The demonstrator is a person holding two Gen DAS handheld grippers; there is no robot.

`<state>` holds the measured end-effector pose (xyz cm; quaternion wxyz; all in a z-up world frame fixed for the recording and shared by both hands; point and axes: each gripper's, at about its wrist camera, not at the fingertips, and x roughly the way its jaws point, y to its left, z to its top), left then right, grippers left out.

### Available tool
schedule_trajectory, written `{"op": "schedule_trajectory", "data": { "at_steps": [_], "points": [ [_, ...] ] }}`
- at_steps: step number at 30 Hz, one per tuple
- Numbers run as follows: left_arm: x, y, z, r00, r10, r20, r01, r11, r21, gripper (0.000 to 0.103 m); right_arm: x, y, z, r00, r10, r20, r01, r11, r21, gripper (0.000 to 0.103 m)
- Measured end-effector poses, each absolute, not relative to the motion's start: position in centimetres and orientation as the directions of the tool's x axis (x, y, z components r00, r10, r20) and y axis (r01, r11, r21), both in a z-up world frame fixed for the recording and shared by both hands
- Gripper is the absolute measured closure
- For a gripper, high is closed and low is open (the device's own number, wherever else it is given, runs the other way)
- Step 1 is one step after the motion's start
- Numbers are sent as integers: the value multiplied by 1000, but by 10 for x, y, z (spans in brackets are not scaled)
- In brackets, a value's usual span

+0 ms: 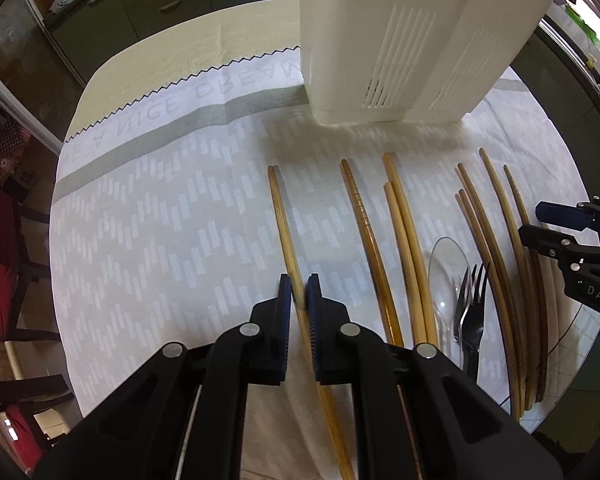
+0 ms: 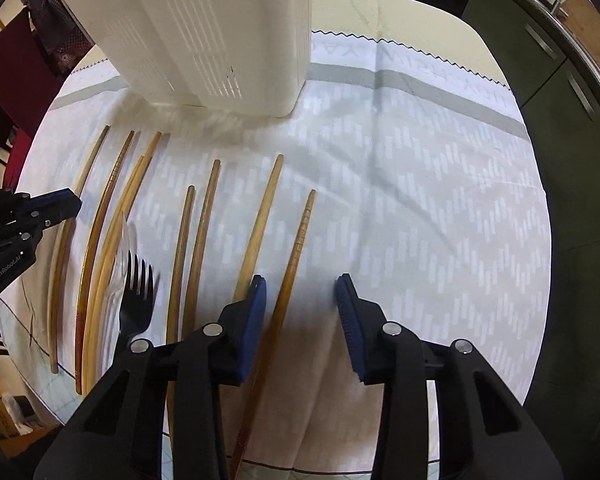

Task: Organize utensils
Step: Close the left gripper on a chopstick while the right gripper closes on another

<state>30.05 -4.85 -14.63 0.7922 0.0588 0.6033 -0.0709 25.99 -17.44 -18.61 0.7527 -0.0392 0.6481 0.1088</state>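
The picking-up step is in hand — the left tongs (image 1: pixel 299 294) are clamped on a chopstick (image 1: pixel 282 216) lying on the cloth-covered surface (image 1: pixel 160 220), the right tongs (image 2: pixel 301 296) stand apart around another chopstick (image 2: pixel 296 248) — next, closing, lifting, then the white holder (image 1: pixel 400 40).

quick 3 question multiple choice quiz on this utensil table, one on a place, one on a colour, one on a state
1. Where does the tall white slotted plastic utensil holder stand?
A. beyond the chopstick tips, on the cloth
B. on a chair
C. lying flat among the utensils

2. What colour is the fork?
A. red
B. black
C. white

3. What is the left claw doing?
A. gaping over bare cloth
B. shut on the pale wooden chopstick
C. gripping the fork

Answers:
1 A, its base rests on the patterned white cloth past the tips.
2 B, dark tines and handle beside the clear plastic spoon.
3 B, the blue pads pinch that stick.
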Motion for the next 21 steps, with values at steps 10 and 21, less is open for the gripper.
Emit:
{"op": "schedule_trajectory", "data": {
  "at_steps": [10, 21],
  "points": [
    [305, -51, -145, 252, -56, -966, 177, 984, -11, 95, 272, -156, -186, 96, 145, -985, -221, 968, 121, 96],
    [294, -35, -132, 301, -108, -948, 176, 983, -57, 96, 257, -162, -158, 199, 247, -949, -199, 958, 207, 96]
  ]
}}
